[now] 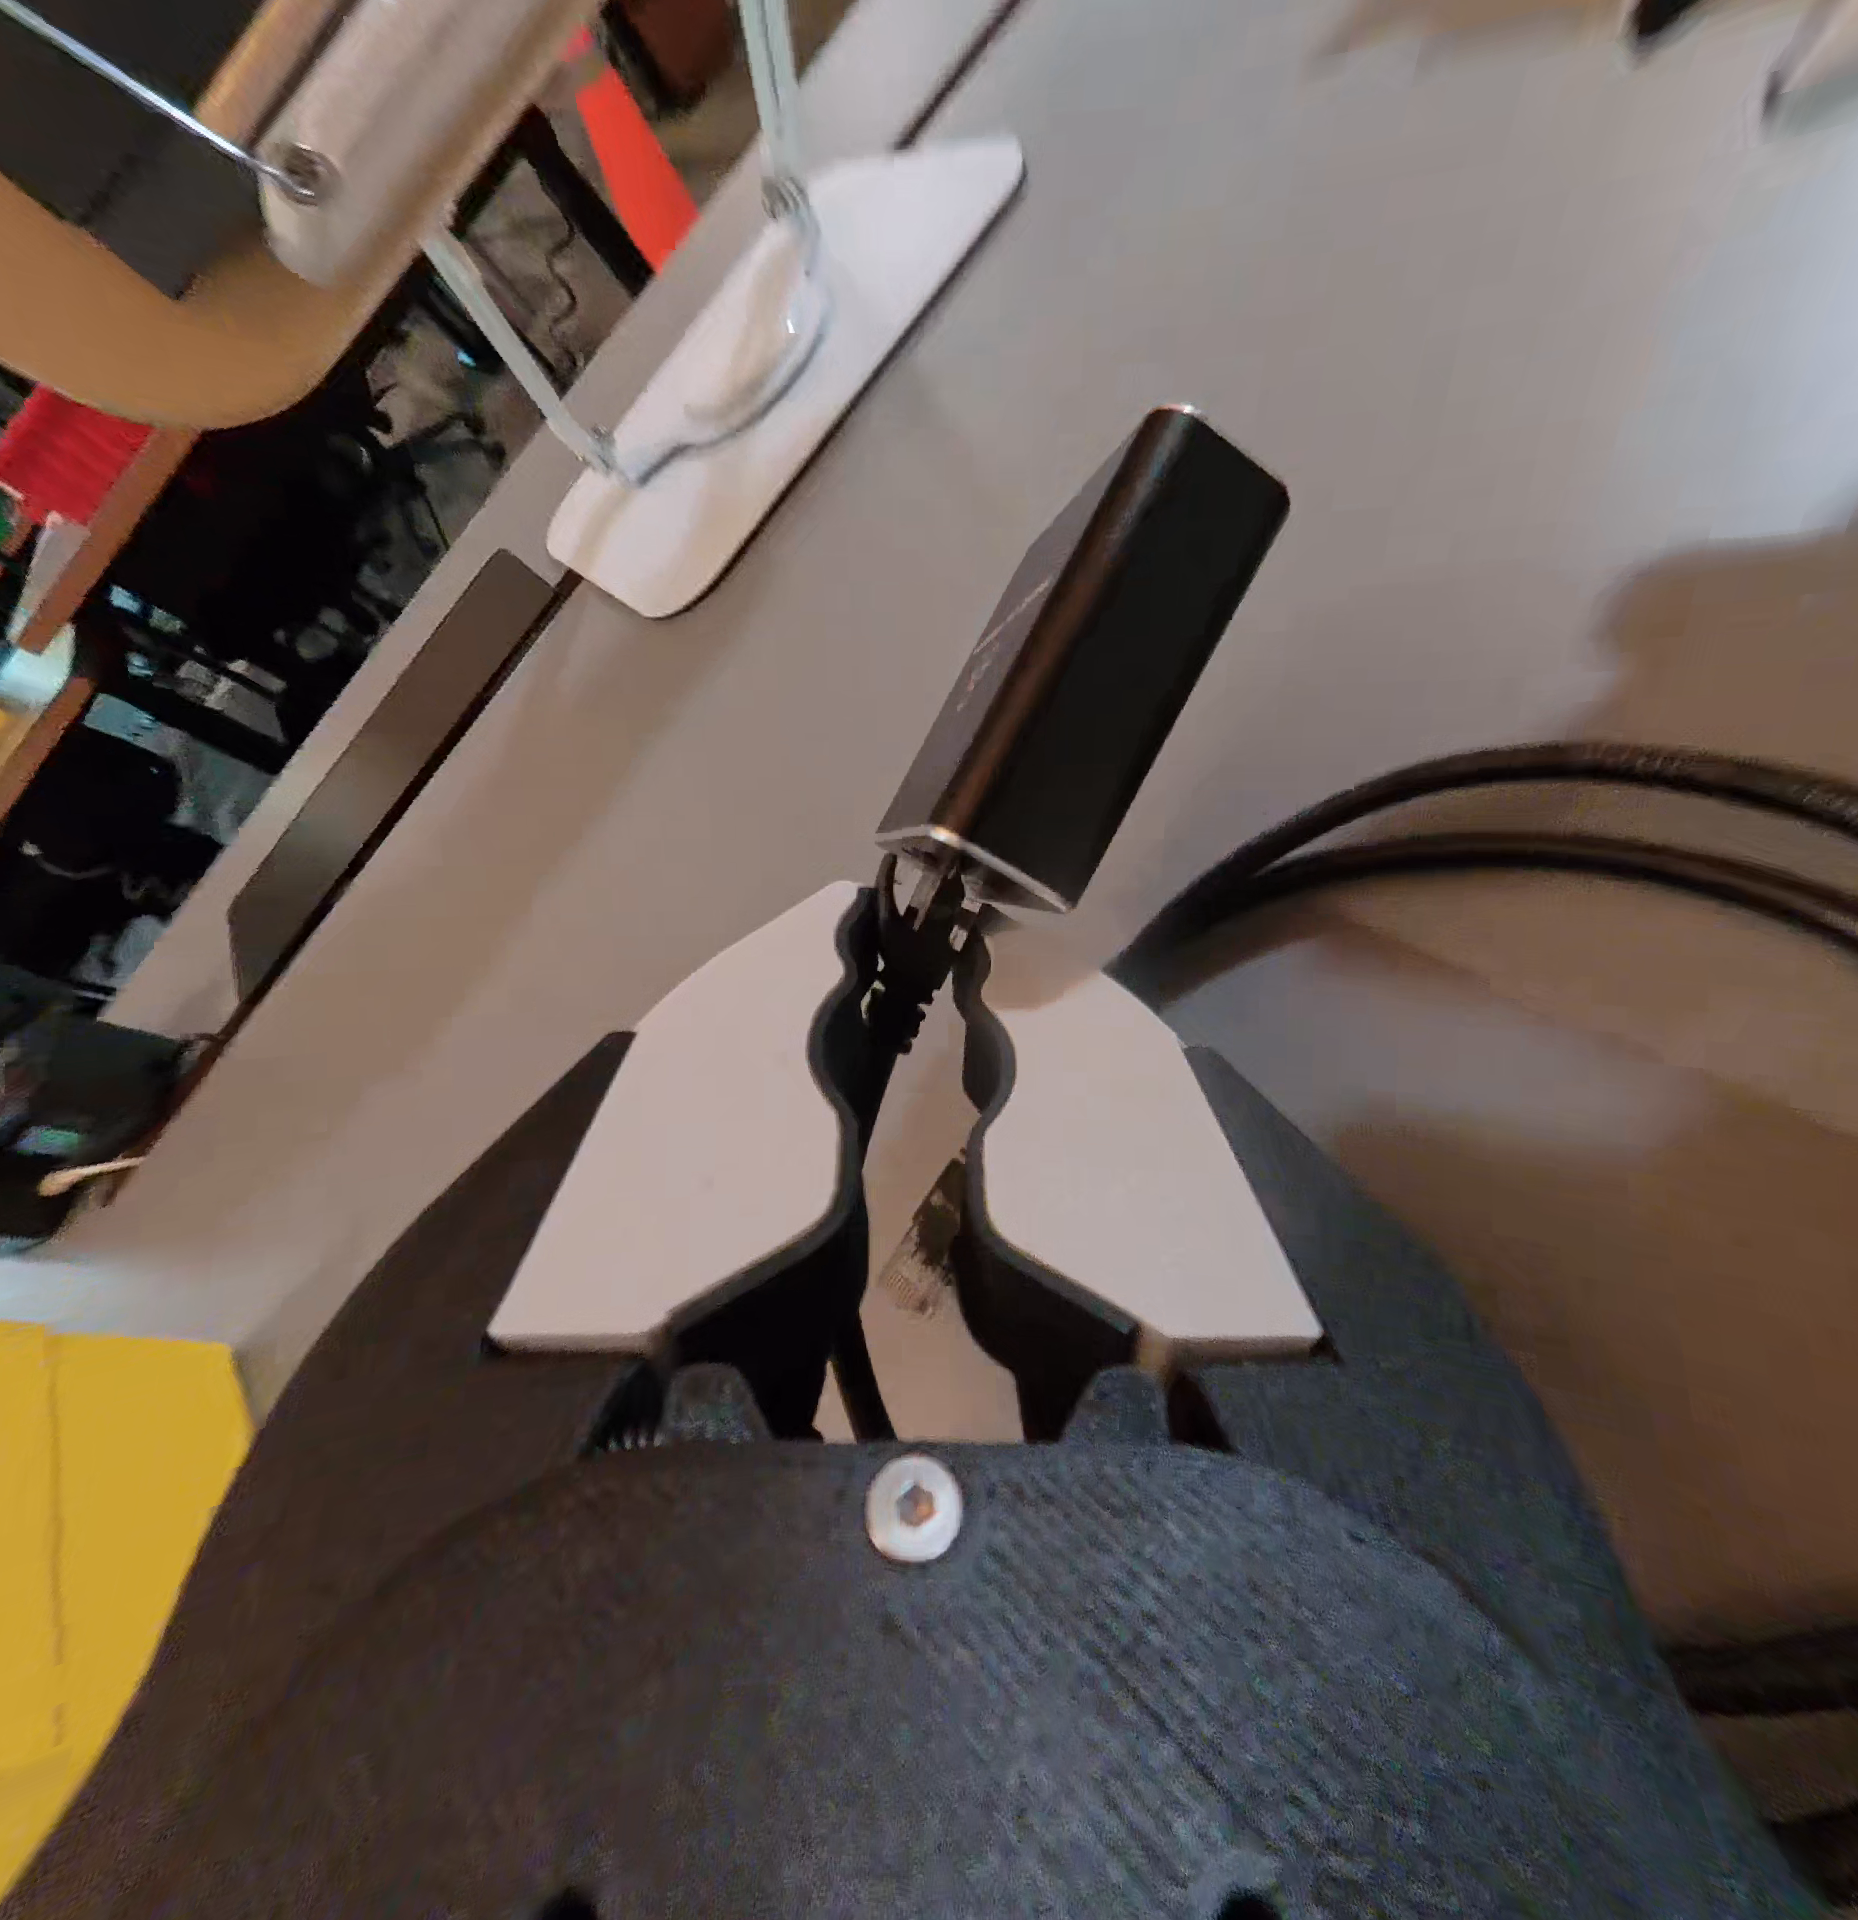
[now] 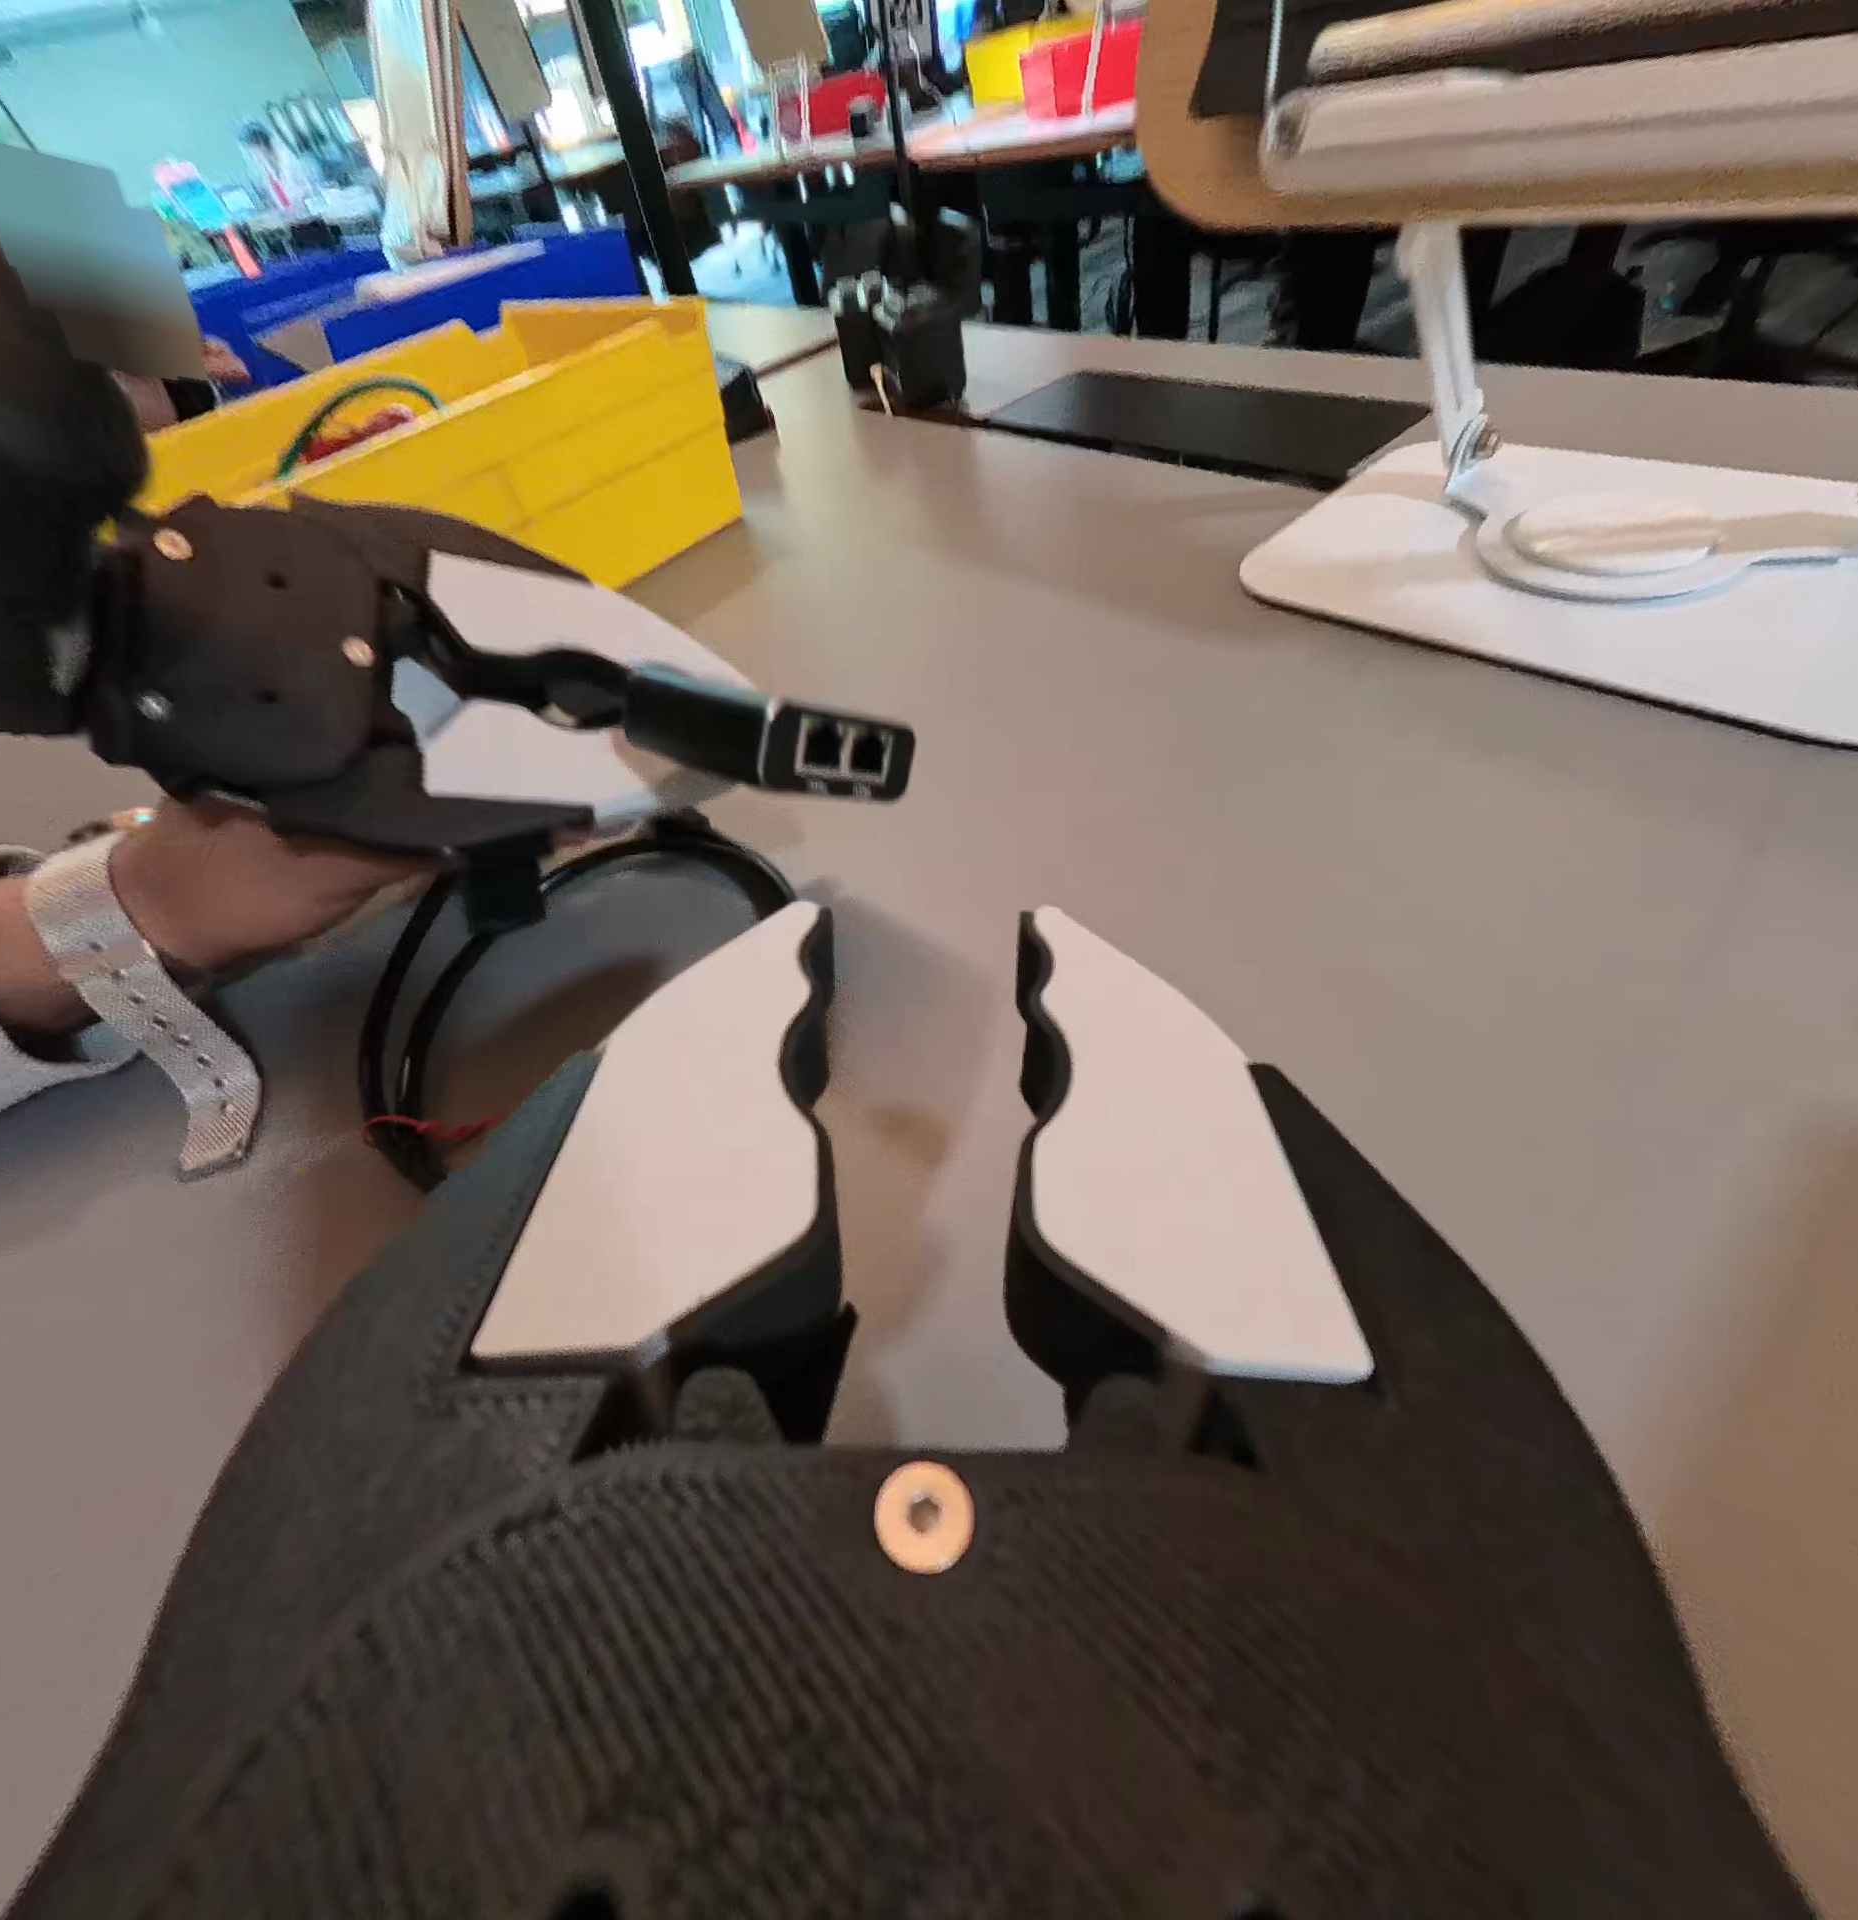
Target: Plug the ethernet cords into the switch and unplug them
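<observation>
My left gripper (image 1: 920, 920) is shut on a black ethernet cord (image 1: 899, 997) right at its plug, which sits in the near end of the small black switch (image 1: 1091, 665). The switch hangs off that cord, lifted above the grey table. In the right wrist view the left gripper (image 2: 582, 686) holds the switch (image 2: 717, 727) level, its two empty ports (image 2: 845, 750) facing right. My right gripper (image 2: 925, 935) is open and empty, low over the table, right of and below the switch. A loose plug (image 1: 920, 1262) lies under the left fingers.
Coiled black cables (image 2: 592, 935) lie on the table (image 2: 1216, 883) under the left gripper. A white stand base (image 2: 1590, 592) sits at the right back, a black panel (image 2: 1205, 421) behind it, and yellow bins (image 2: 551, 436) at the left back. A person's hand holds the left gripper.
</observation>
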Motion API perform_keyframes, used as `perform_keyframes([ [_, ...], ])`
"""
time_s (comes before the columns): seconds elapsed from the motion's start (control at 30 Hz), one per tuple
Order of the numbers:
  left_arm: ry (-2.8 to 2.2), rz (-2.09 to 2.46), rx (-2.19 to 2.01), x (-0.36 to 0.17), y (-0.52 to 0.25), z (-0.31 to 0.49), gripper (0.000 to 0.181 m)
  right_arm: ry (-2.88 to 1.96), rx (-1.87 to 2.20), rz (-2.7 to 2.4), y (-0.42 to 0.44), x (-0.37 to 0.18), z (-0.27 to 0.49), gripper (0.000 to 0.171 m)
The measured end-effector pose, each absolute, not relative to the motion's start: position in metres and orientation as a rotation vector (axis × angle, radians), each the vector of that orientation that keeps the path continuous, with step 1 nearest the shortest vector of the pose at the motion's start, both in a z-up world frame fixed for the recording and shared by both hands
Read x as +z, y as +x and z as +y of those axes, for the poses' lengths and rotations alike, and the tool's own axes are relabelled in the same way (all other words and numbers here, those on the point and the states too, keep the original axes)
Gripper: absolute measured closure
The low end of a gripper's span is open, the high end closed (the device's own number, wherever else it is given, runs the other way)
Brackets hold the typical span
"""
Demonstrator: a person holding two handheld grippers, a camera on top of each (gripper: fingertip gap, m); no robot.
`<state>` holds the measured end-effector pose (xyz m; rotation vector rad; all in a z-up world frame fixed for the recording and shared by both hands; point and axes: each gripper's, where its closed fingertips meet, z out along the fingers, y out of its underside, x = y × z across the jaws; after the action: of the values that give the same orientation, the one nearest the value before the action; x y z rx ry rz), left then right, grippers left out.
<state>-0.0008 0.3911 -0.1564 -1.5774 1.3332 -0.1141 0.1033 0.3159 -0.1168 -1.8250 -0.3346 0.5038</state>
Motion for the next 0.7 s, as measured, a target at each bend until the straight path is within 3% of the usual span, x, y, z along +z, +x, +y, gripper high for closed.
perform_keyframes([
  [0.3, -1.527, 1.350, 0.105, -0.164, -0.020, 0.406, 0.168, -1.603, 0.323, -0.351, 0.102, -0.023, 0.348, 0.140],
  [0.53, -1.474, 1.355, 0.084, -0.165, -0.016, 0.405, 0.168, -1.490, 0.431, -0.779, -0.044, 0.073, 0.397, 0.136],
  [0.7, -1.468, 1.357, 0.078, -0.165, -0.015, 0.405, 0.168, -1.560, 0.658, -1.078, -0.155, 0.079, 0.423, 0.134],
])
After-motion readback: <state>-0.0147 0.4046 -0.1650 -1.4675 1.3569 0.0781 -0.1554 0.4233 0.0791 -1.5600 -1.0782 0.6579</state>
